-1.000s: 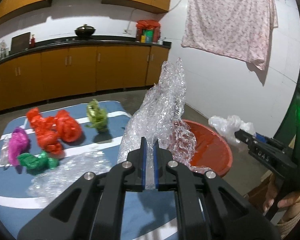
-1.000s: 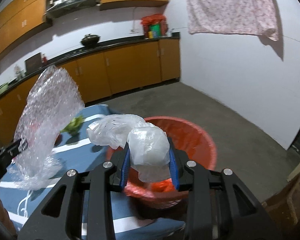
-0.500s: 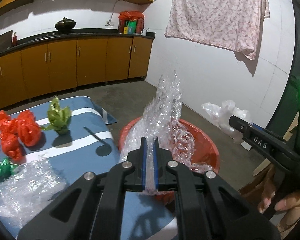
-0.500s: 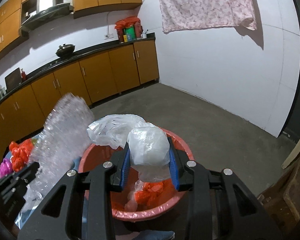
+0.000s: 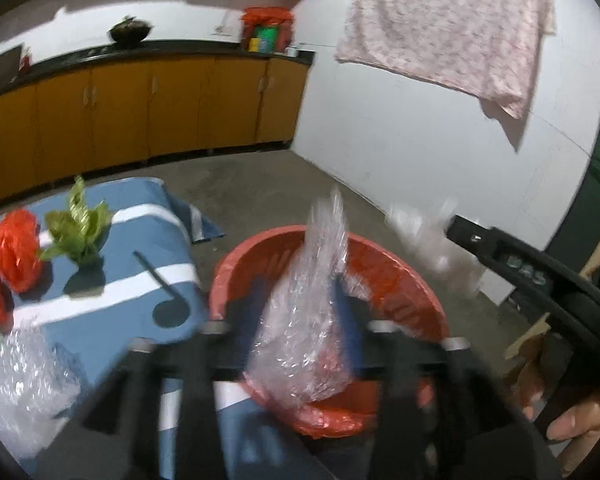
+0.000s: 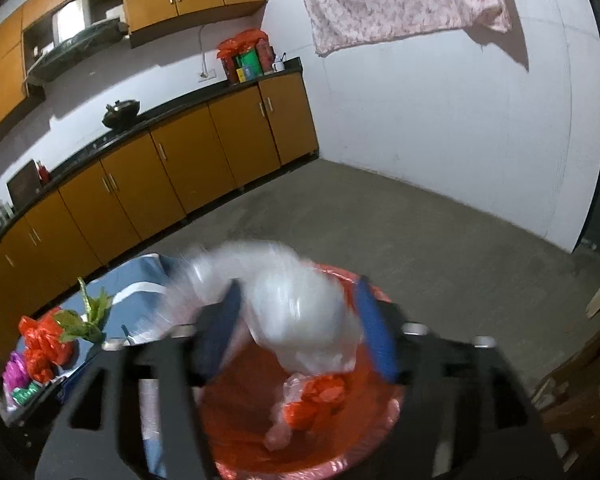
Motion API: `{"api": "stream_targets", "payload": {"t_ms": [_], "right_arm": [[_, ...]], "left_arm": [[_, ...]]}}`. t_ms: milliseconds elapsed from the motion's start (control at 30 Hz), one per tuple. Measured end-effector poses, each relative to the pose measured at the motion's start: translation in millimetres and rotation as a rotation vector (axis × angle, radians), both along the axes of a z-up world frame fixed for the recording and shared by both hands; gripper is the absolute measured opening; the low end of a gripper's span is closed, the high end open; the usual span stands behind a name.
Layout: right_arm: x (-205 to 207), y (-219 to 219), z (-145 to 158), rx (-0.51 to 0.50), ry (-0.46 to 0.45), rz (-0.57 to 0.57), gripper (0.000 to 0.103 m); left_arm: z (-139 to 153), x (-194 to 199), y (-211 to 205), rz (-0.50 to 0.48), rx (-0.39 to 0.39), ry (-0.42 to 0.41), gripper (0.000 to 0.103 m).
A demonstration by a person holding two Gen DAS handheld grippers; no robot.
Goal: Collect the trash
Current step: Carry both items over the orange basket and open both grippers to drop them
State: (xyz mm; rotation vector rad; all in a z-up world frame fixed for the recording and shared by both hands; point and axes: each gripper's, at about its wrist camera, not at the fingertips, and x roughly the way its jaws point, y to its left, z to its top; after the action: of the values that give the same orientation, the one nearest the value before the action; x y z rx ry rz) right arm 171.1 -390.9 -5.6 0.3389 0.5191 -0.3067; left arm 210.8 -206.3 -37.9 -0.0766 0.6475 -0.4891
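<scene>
Both grippers hang over the red basin (image 5: 400, 264), and their jaws are opening. In the left wrist view my left gripper (image 5: 302, 308) is blurred, with a crumpled sheet of bubble wrap (image 5: 312, 320) standing loose between its fingers, gaps showing on both sides. My right gripper (image 5: 460, 230) comes in from the right with a blurred white plastic bag (image 5: 424, 236) at its tip. In the right wrist view the right gripper (image 6: 300, 320) has its blue pads (image 6: 374, 328) spread clear of the white bag (image 6: 300, 312). Below it, the basin (image 6: 236, 420) holds a red bag (image 6: 316, 396).
A table with a blue striped cloth (image 5: 140, 276) stands left of the basin, with red bags (image 5: 12, 256), a green bag (image 5: 80, 232) and more bubble wrap (image 5: 24, 376) on it. Orange cabinets (image 5: 160, 108) line the far wall. A hand (image 5: 572, 420) holds the right gripper, with cardboard behind.
Both grippers have moved over the basin and their jaws have parted. The bubble wrap and the white bag, gripped before, now sit loose between the fingers.
</scene>
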Motion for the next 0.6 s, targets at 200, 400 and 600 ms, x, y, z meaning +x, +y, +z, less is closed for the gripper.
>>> {"api": "stream_targets", "payload": {"t_ms": [200, 400, 600], "right_arm": [[-15.7, -8.5, -2.6, -0.001, 0.008, -0.028, 0.073], [-32.4, 6.3, 6.0, -0.112, 0.008, -0.024, 0.09], [-42.0, 38.0, 17.0, -0.134, -0.025, 0.025, 0.099]], "left_arm": [[3.5, -3.6, 25.1, 0.047, 0.036, -0.024, 0.056], [19.5, -25.0, 63.7, 0.127, 0.094, -0.099, 0.074], [27.5, -50.8, 116.1, 0.259, 0.154, -0.132, 0.088]]}}
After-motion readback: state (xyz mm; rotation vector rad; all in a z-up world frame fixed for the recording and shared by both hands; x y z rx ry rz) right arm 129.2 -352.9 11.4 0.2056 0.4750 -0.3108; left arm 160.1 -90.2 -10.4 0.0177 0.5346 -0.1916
